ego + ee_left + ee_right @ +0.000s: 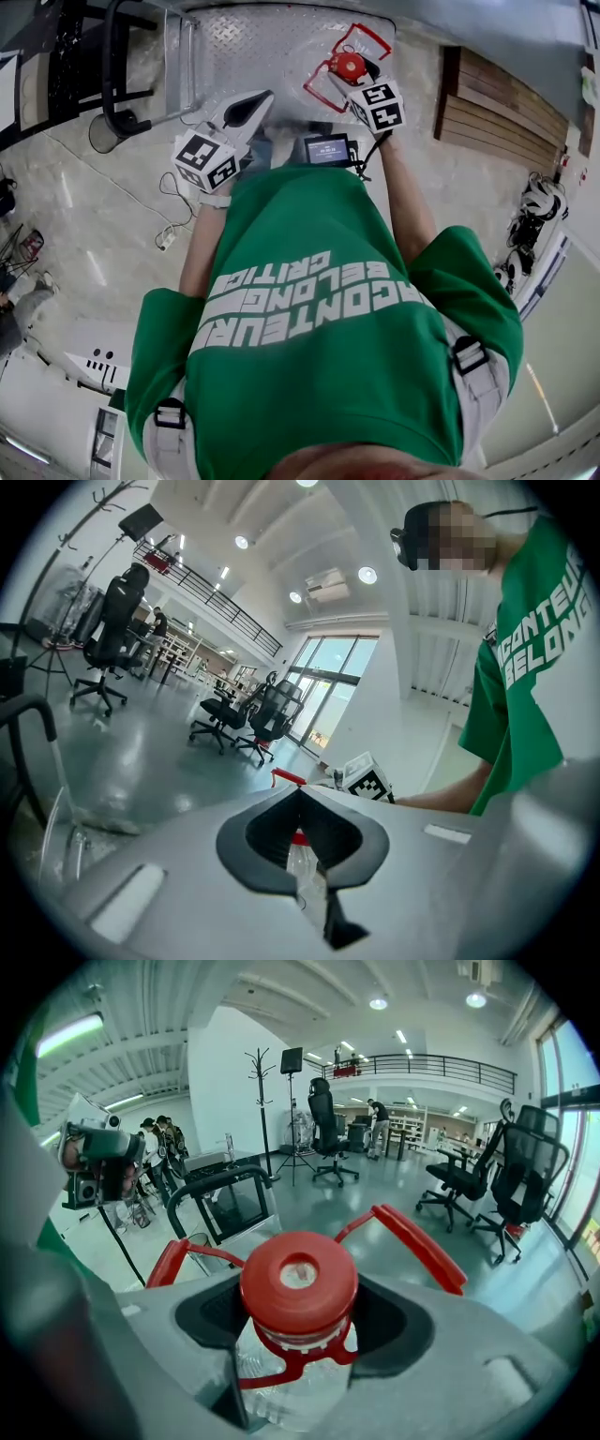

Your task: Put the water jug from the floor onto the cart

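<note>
The water jug (281, 1382) is clear plastic with a red cap (348, 66) and a red loop handle (422, 1241). My right gripper (300, 1335) is shut on the jug's neck just under the cap (299, 1283). In the head view the right gripper (354, 82) holds the jug top over the cart's diamond-plate deck (244, 42); the jug's body is hidden there. My left gripper (251, 106) is shut with nothing in it, just left of the jug. Its closed jaw tips (300, 794) point toward the jug.
The cart's black push handle (114, 80) rises at the deck's left end. A wooden pallet (506, 112) lies to the right. A white cable (173, 225) runs on the floor at left. Office chairs (511, 1185) and a coat stand (262, 1101) stand farther off.
</note>
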`<state>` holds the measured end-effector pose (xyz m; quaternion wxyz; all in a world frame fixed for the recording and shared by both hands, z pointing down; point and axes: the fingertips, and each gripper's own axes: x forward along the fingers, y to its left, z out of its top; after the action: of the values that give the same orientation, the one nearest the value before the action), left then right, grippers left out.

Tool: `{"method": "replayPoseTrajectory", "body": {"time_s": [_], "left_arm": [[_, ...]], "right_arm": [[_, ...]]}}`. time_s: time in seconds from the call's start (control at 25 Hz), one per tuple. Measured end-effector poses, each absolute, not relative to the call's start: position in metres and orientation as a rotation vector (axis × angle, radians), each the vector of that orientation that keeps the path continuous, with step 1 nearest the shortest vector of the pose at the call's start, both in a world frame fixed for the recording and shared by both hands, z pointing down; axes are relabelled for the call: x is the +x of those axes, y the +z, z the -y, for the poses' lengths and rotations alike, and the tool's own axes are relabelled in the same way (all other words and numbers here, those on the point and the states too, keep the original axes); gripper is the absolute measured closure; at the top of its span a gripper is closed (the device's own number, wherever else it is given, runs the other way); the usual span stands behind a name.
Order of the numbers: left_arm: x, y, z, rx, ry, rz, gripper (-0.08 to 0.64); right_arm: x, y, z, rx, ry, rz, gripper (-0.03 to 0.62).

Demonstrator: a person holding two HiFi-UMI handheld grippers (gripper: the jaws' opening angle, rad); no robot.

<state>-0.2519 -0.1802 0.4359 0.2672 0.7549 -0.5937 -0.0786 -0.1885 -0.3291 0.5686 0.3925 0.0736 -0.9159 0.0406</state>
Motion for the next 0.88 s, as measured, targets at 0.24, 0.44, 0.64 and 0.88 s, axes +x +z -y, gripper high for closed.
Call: {"method": "replayPoseTrajectory", "body": {"time_s": [0.24,0.44,0.64,0.88], "left_arm": [[-0.253,0.44,0.182,2.011,-0.201,1.626,0.549],[-0.257,0.443,0.182,1.99,-0.202,1.656,0.549],[-0.257,0.443,0.18,1.964,-0.211,1.69,0.549],[-0.263,0.444,0.165,1.906,-0.211,1.757,0.548]], "right_arm": [[-0.198,0.589,0.336,0.119,0.069,2.297,0.29],[-0.204,0.609,0.338,0.058,0.046,2.268,0.29],[-0.211,0.637,0.341,0.004,0.027,2.227,0.29],[-0.221,0.687,0.339,-0.078,0.001,2.127,0.29]]}}
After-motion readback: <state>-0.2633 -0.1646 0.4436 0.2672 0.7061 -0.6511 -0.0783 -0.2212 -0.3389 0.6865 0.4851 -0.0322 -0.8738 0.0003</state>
